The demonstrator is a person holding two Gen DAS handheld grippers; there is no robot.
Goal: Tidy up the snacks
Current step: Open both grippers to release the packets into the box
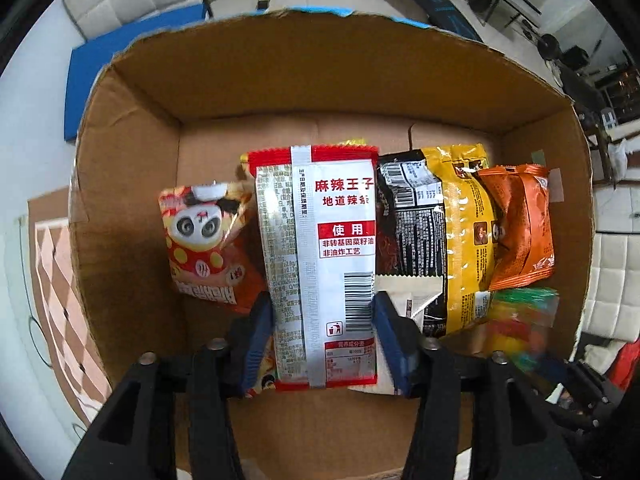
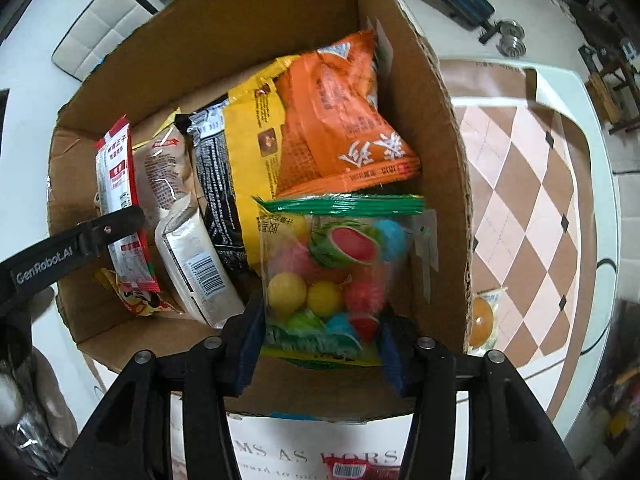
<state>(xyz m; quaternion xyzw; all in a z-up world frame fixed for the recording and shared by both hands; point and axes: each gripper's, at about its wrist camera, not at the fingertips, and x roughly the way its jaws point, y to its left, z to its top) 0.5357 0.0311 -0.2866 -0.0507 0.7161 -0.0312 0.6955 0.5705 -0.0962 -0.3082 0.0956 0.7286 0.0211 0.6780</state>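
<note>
An open cardboard box (image 1: 320, 64) holds several snack packets side by side. My left gripper (image 1: 324, 332) points down into it, blue pads flanking a red-and-silver packet (image 1: 320, 264) that lies flat and unsqueezed; the jaws are open. Left of it lies a panda packet (image 1: 204, 240); to the right are black (image 1: 412, 232), yellow (image 1: 464, 240) and orange (image 1: 520, 224) packets. My right gripper (image 2: 320, 336) stands open by the box's right wall (image 2: 424, 128), its pads beside a clear bag of coloured candy balls (image 2: 332, 272) resting below the orange packet (image 2: 340, 120).
The box sits on a white table with a brown checkered mat (image 2: 520, 200). A round orange wrapped snack (image 2: 484, 316) lies just outside the box wall. A red packet (image 2: 360, 470) lies near the front edge. A blue pad (image 1: 104, 72) lies behind the box.
</note>
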